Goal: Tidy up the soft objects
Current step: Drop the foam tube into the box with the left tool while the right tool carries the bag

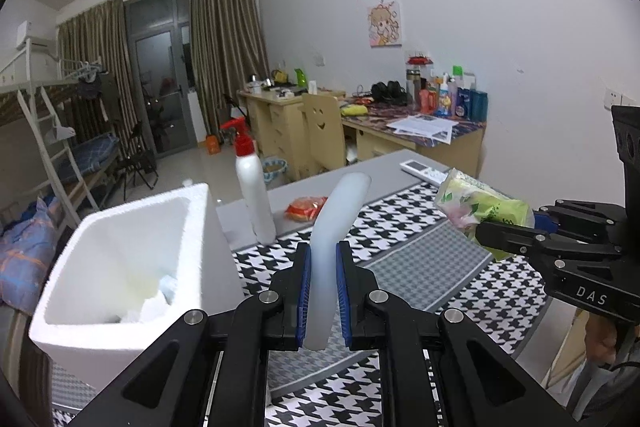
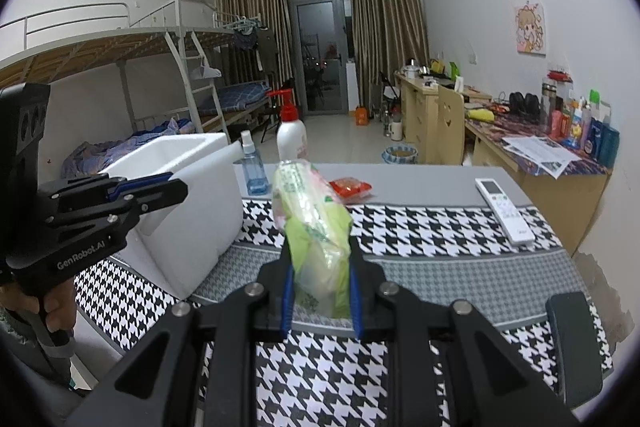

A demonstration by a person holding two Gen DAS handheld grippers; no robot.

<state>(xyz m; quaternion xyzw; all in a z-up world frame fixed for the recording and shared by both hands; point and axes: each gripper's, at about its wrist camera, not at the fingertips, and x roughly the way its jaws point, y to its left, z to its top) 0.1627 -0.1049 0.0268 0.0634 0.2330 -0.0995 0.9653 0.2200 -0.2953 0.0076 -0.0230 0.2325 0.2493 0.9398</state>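
Note:
My left gripper is shut on a pale white foam tube that curves up and to the right, held above the table beside the white foam box. My right gripper is shut on a green and pink tissue pack, held above the houndstooth cloth; the pack also shows in the left wrist view. The box holds some white soft items at its bottom. A red snack packet lies on the grey table; it also shows in the right wrist view.
A white spray bottle with red cap and a blue spray bottle stand by the box. A white remote lies at the right on the cloth. Desks, a chair and bunk beds stand beyond the table.

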